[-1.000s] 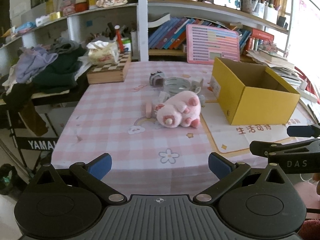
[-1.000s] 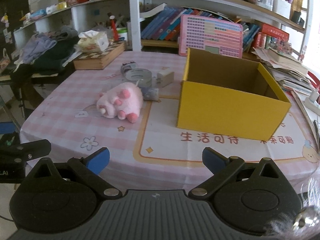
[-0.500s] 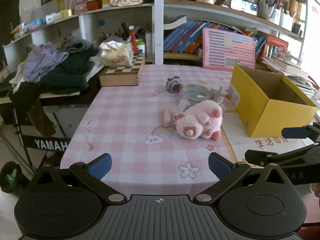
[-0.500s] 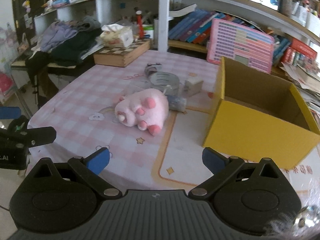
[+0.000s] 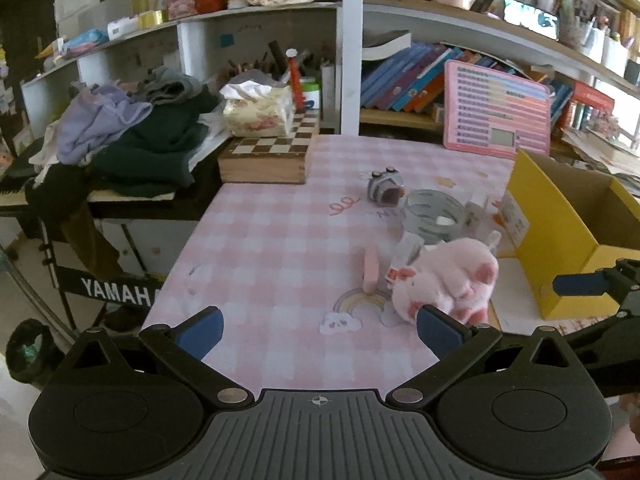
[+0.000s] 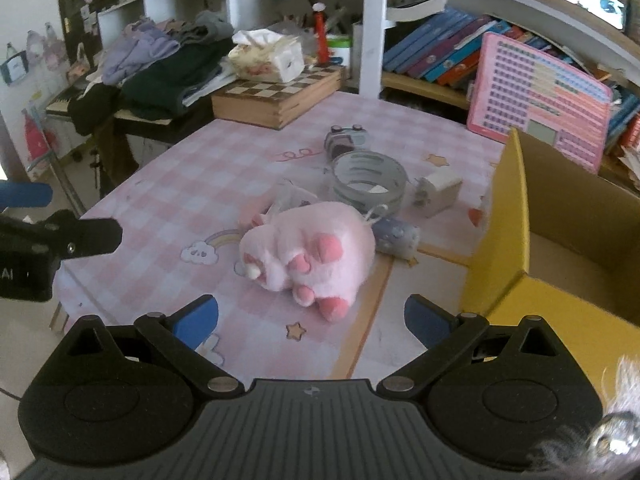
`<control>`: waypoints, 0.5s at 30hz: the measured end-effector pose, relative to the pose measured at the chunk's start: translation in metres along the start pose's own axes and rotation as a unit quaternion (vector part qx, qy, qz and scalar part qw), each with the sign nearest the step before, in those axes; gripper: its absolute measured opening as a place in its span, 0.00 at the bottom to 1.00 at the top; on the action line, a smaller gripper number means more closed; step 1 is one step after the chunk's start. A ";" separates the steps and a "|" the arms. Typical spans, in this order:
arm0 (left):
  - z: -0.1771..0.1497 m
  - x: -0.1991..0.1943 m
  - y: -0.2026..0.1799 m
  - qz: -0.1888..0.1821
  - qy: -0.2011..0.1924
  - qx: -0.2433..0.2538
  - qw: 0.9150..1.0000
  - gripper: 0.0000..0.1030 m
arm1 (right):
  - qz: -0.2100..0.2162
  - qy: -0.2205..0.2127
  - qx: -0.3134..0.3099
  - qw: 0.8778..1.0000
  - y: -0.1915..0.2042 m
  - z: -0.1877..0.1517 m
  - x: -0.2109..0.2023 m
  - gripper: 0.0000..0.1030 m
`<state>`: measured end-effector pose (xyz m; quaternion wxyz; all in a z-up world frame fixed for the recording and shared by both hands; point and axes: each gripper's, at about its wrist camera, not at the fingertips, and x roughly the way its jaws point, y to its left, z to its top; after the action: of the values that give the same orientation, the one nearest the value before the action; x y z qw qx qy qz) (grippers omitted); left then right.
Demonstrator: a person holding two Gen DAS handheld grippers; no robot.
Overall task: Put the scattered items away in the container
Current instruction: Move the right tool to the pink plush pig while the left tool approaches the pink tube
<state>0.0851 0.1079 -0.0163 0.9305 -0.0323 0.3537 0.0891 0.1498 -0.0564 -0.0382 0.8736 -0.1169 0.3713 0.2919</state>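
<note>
Both grippers hang over the near edge of the pink checked table (image 6: 224,148), jaws spread wide and holding nothing. Ahead of the right gripper (image 6: 311,318), between its fingertips, lies the pink plush toy (image 6: 308,248); the yellow box (image 6: 516,240) stands open to its right. From the left gripper (image 5: 318,330), the plush toy (image 5: 448,280) sits just beyond the right fingertip, with a grey ring (image 5: 434,218) behind it.

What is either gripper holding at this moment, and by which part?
Nothing is held. The left gripper and the right gripper both have their jaws wide apart above the table, with the pink plush toy lying untouched ahead of them.
</note>
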 end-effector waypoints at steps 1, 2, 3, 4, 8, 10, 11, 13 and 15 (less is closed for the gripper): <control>0.002 0.004 -0.001 0.001 0.001 -0.001 1.000 1.00 | 0.003 0.002 -0.003 1.000 -0.001 0.002 0.004 0.98; 0.004 0.007 -0.001 0.002 0.002 -0.001 1.000 1.00 | 0.006 0.004 -0.005 1.000 -0.003 0.005 0.009 0.98; 0.006 0.011 -0.002 0.003 0.003 0.000 1.000 1.00 | 0.009 0.007 -0.008 1.000 -0.004 0.007 0.014 0.98; 0.009 0.014 -0.003 0.005 0.004 0.002 1.000 1.00 | 0.012 0.010 -0.009 1.000 -0.005 0.009 0.018 0.98; 0.018 0.028 -0.007 0.006 0.008 0.003 1.000 1.00 | 0.025 0.021 -0.016 0.999 -0.009 0.017 0.036 0.98; 0.023 0.034 -0.008 0.003 0.010 0.002 1.000 1.00 | 0.031 0.023 -0.020 0.999 -0.010 0.020 0.044 0.98; 0.025 0.037 -0.009 0.001 0.010 0.001 1.000 1.00 | 0.033 0.024 -0.022 0.999 -0.009 0.022 0.048 0.98; 0.030 0.043 -0.011 -0.005 0.013 0.002 1.000 1.00 | 0.036 0.027 -0.026 0.999 -0.009 0.025 0.058 0.98; 0.033 0.049 -0.013 -0.013 0.017 0.004 1.000 1.00 | 0.038 0.031 -0.028 0.998 -0.009 0.026 0.066 0.98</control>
<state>0.1452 0.1067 -0.0238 0.9255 -0.0349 0.3694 0.0755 0.2070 -0.0243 -0.0674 0.8462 -0.1363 0.3939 0.3319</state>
